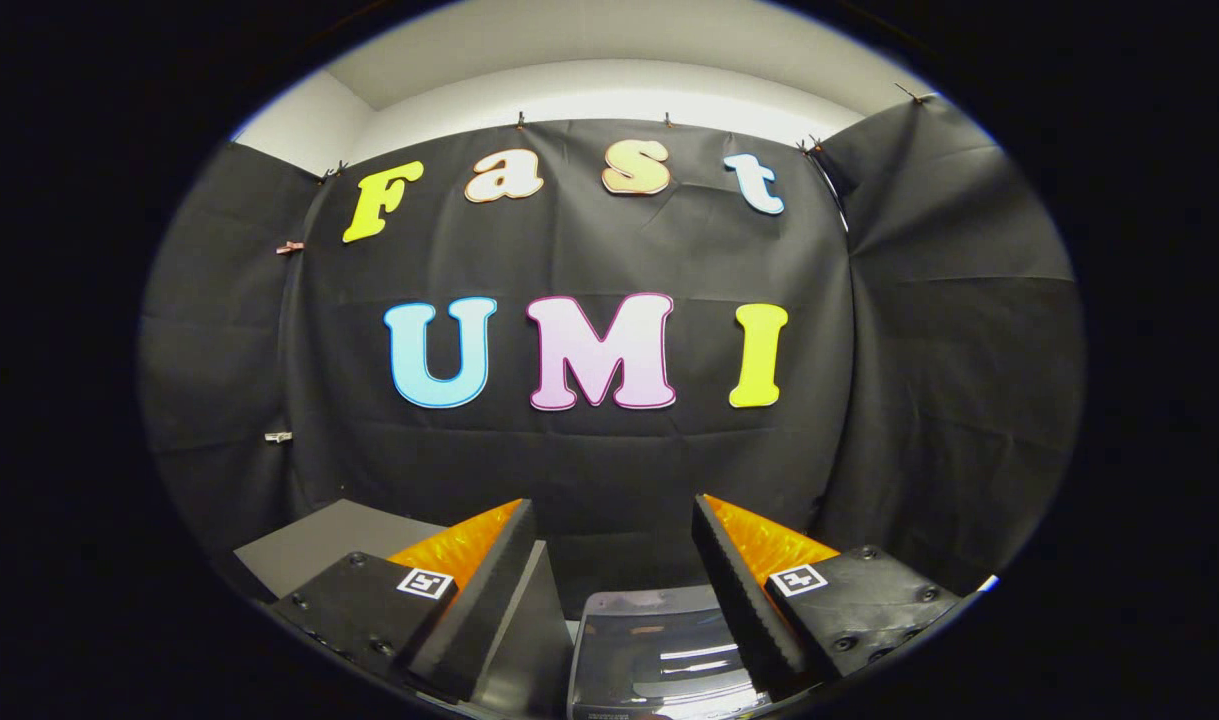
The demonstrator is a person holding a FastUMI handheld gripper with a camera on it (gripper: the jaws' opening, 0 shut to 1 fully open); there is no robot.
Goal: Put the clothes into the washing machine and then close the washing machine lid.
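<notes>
Fingers [609, 560] spread apart, gripping nothing, held level facing the booth wall. Washing machine lid [659, 650], glossy w/ reflections, lies down flat just below and between them; clothes unseen, so stage can't be judged.

A black cloth [609, 450] covers the back wall of the booth and hangs in soft folds, held along its top edge by small clips [519, 121]. More black cloth [959, 330] closes both sides. Above it, a white wall [609, 95] and a pale ceiling [589, 40] are brightly lit. A grey surface [319, 545] lies low at the left.
</notes>
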